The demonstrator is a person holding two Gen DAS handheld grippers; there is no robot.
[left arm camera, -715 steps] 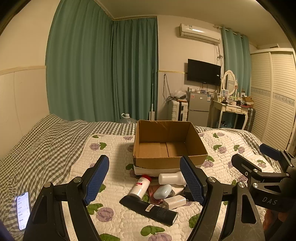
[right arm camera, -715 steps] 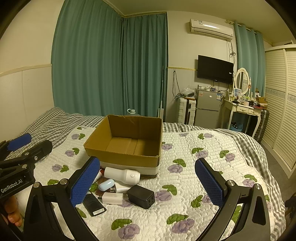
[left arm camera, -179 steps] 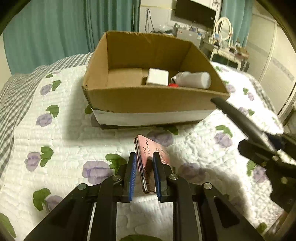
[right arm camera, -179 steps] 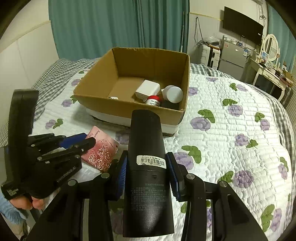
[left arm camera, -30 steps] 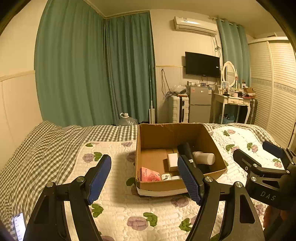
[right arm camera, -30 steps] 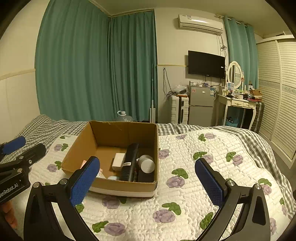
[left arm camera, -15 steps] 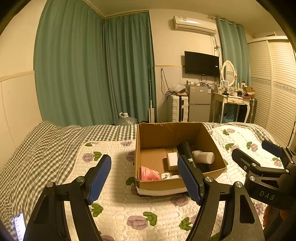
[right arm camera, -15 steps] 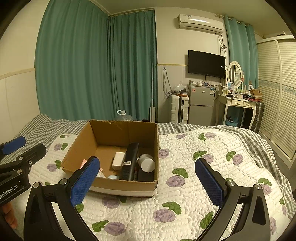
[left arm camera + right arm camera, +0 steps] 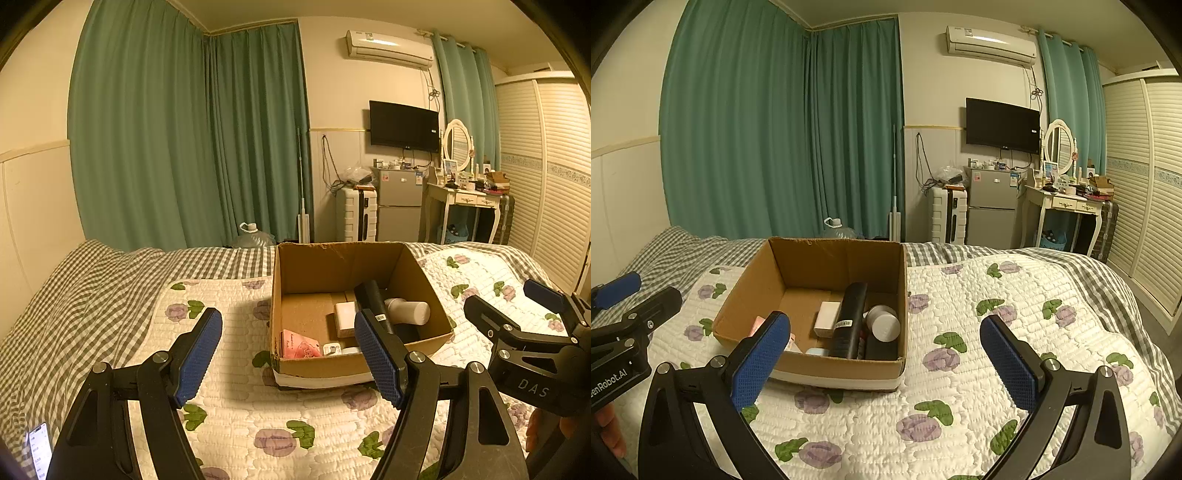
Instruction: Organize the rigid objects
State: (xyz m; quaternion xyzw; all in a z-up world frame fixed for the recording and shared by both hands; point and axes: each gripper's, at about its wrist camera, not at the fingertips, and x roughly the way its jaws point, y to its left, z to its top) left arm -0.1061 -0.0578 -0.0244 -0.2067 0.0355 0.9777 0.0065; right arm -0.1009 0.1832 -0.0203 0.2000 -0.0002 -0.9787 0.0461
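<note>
A cardboard box (image 9: 317, 365) (image 9: 753, 288) sits on the quilted bed. Inside lie a black bottle (image 9: 850, 319) (image 9: 371, 299), a white bottle (image 9: 408, 310) (image 9: 884, 325), a white block (image 9: 345, 317) (image 9: 827, 317), a pink card (image 9: 297, 345) and a small white item (image 9: 332, 349). My left gripper (image 9: 288, 354) is open and empty, held back from the box's near side. My right gripper (image 9: 886, 363) is open and empty, also in front of the box. The right gripper also shows in the left wrist view (image 9: 517, 325), and the left gripper in the right wrist view (image 9: 631, 306).
A phone (image 9: 38, 448) lies on the checked blanket at the bed's near left. The floral quilt (image 9: 997, 350) spreads right of the box. Green curtains, a fridge (image 9: 991, 206), a dressing table (image 9: 1063, 203) and a wardrobe stand beyond the bed.
Six seconds ago my left gripper held the pink card and my right the black bottle; both now lie in the box. Over the last second, almost nothing moved.
</note>
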